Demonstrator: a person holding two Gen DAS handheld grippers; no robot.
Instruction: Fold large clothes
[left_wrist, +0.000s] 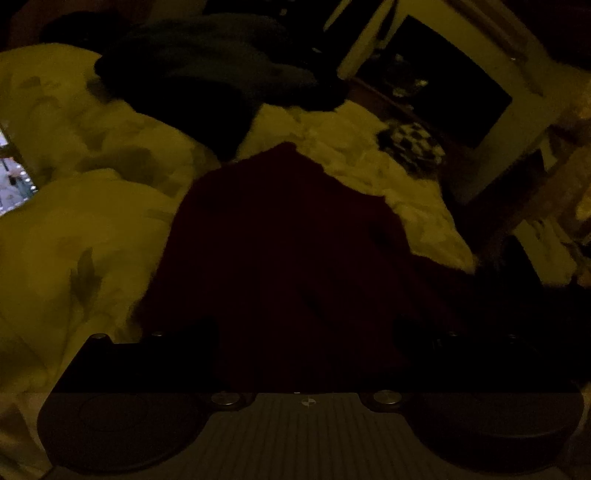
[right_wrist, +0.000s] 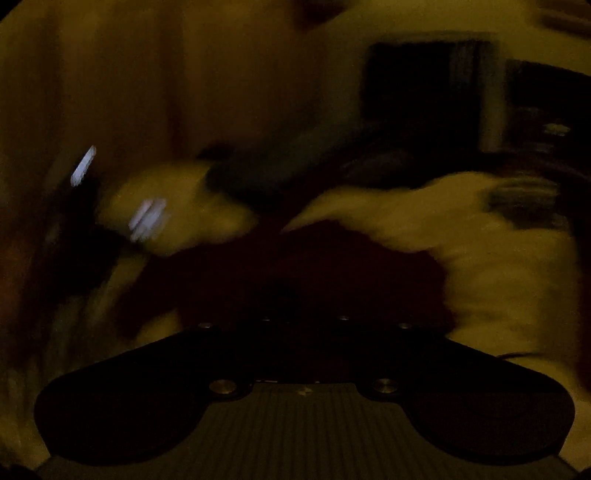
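Two hand-held grippers are showing in very dim, yellowish light; the left hand-held gripper (left_wrist: 306, 332) is hovering low over a dark red garment (left_wrist: 280, 236), its fingers standing well apart at either side of the view, with the cloth lying between them, though whether either finger is touching it I cannot tell; the right hand-held gripper (right_wrist: 304, 317) is blurring in its own view (the whole picture is smeared), and its fingertips are sinking into darkness, so whether it is spread or pinching I cannot tell; the dark red garment (right_wrist: 303, 266) is lying just ahead of it.

The garment is spreading across a pale floral duvet (left_wrist: 74, 221) on the bed, narrowing toward its far edge; beyond that edge a dark bluish heap of clothes (left_wrist: 207, 66) is sitting; to the right a checkered item (left_wrist: 413, 144) is resting near the bed's edge, beside a pale-framed dark panel (left_wrist: 443, 85); bare duvet is lying open on the garment's left and far right.
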